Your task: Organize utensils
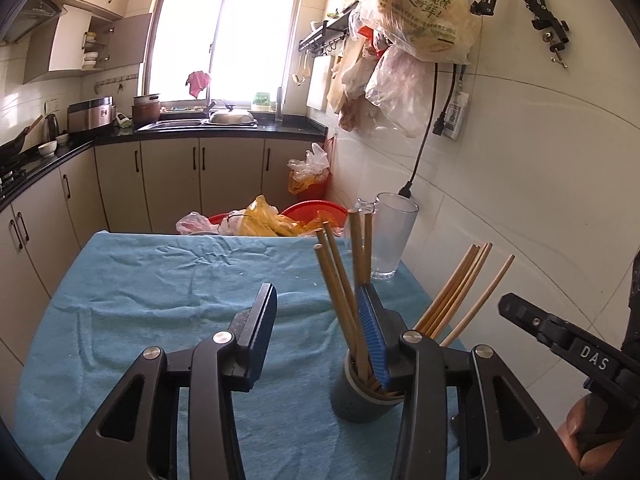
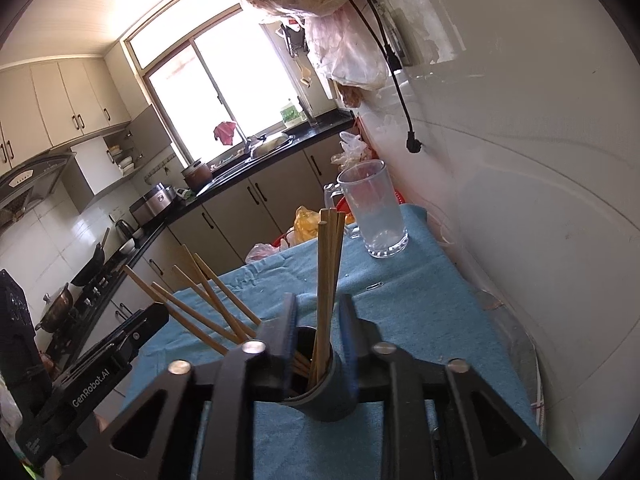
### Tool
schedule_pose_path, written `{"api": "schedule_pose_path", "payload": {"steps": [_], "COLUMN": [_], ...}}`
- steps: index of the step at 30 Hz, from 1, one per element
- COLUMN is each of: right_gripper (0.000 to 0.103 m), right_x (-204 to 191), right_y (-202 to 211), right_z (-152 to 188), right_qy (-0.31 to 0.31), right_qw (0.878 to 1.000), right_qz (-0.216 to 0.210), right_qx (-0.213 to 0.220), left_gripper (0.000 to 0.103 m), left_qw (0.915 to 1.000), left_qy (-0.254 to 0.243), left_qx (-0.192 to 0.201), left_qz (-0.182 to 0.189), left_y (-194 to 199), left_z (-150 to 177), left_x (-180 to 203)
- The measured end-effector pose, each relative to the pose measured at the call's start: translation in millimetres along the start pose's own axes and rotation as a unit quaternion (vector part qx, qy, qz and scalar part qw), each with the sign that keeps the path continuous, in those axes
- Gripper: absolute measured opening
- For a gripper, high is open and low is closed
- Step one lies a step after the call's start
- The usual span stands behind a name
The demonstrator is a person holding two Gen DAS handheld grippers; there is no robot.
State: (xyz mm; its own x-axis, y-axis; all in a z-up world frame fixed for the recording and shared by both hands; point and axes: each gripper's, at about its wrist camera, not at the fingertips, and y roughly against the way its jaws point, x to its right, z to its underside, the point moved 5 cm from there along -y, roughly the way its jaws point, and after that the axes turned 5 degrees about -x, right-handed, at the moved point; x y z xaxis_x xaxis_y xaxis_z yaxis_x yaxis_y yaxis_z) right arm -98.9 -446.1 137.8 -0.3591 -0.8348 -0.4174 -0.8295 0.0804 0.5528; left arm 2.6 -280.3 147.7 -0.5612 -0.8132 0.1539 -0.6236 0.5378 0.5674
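Note:
A dark grey utensil holder (image 1: 360,396) stands on the blue towel (image 1: 168,280) and holds several wooden chopsticks (image 1: 340,280). My left gripper (image 1: 316,308) is open just above the towel; its right finger stands against the holder's rim. In the right wrist view the holder (image 2: 328,396) sits between the fingers of my right gripper (image 2: 318,316), which is narrowly open around an upright bunch of chopsticks (image 2: 328,272). Other chopsticks (image 2: 200,300) lean out to the left. I cannot tell whether the pads touch the bunch.
A clear glass mug (image 1: 390,236) stands at the towel's far right corner, also in the right wrist view (image 2: 374,212). A white tiled wall (image 1: 540,200) runs along the right. Red basins with plastic bags (image 1: 280,220) lie beyond the table's far edge.

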Motion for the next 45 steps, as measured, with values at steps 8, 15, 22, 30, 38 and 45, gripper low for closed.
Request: {"api": "schedule_pose_path", "payload": {"steps": [8, 15, 22, 30, 38, 45], "right_gripper": [0.034, 0.056, 0.086, 0.093, 0.094, 0.098], "right_x": [0.3, -3.4, -12.4, -18.1, -25.9, -42.2], "right_y": [13.6, 32.3, 68.0, 105.6, 133.9, 148.2], "right_z": [2.3, 13.4, 54.0, 114.5, 151.5, 180.9], "right_qy": [0.001, 0.011, 0.047, 0.06, 0.069, 0.085], "right_qw": [1.0, 0.999, 0.995, 0.993, 0.992, 0.991], "right_qz": [0.005, 0.028, 0.082, 0.098, 0.096, 0.091], "right_qx": [0.006, 0.017, 0.034, 0.035, 0.035, 0.045], "left_gripper": [0.05, 0.073, 0.098, 0.103, 0.103, 0.103], "left_qw": [0.9999, 0.9993, 0.9953, 0.984, 0.9824, 0.9736], "left_qy": [0.001, -0.005, -0.007, -0.038, -0.044, -0.018], "left_qx": [0.007, 0.013, 0.018, 0.001, -0.001, -0.012], "left_qz": [-0.012, -0.036, -0.095, -0.174, -0.181, -0.227], "left_y": [12.6, 34.8, 77.3, 117.3, 144.4, 165.0], "left_z": [3.7, 22.5, 58.8, 109.8, 150.3, 170.5], "left_x": [-3.8, -7.9, -21.7, -31.9, -27.1, -45.7]}}
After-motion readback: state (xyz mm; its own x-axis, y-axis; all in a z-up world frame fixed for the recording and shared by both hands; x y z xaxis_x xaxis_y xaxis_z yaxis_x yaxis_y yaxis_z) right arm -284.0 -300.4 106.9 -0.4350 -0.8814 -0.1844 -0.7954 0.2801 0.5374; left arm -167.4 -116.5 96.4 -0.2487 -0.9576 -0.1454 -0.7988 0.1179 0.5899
